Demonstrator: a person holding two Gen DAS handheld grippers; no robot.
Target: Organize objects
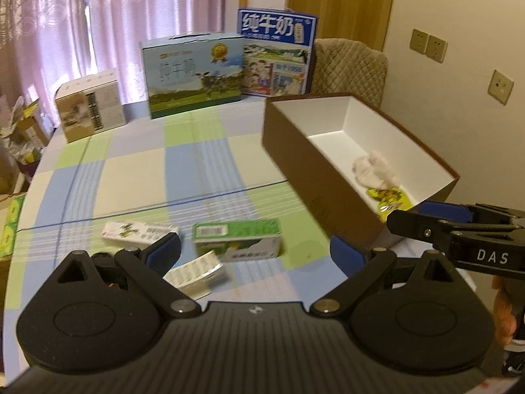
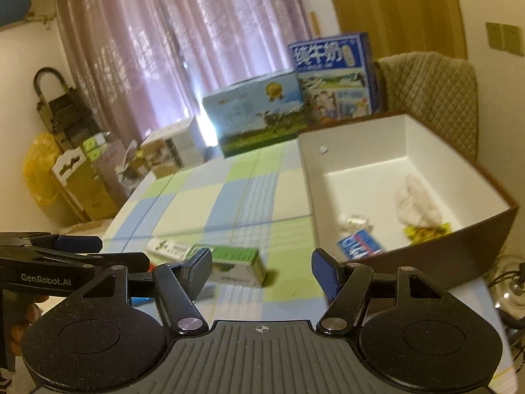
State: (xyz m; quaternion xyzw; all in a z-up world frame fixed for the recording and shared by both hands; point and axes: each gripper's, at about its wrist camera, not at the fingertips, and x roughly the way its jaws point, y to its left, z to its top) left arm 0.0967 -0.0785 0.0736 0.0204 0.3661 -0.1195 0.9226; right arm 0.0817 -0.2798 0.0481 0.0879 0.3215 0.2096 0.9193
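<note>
Hovering both claws, left claw [image 1: 255,252] and right claw [image 2: 261,271], wide open and empty above the tabletop [image 1: 203,167]; brown box [image 1: 331,177] is holding white cloth [image 1: 372,167], yellow packet [image 1: 388,197].

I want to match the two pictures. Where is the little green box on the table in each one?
Left wrist view: the green box lies low in the middle, between the open left gripper's fingers.
Right wrist view: it sits lower left of centre.
Shared landmark: the big brown box to its right.
</note>
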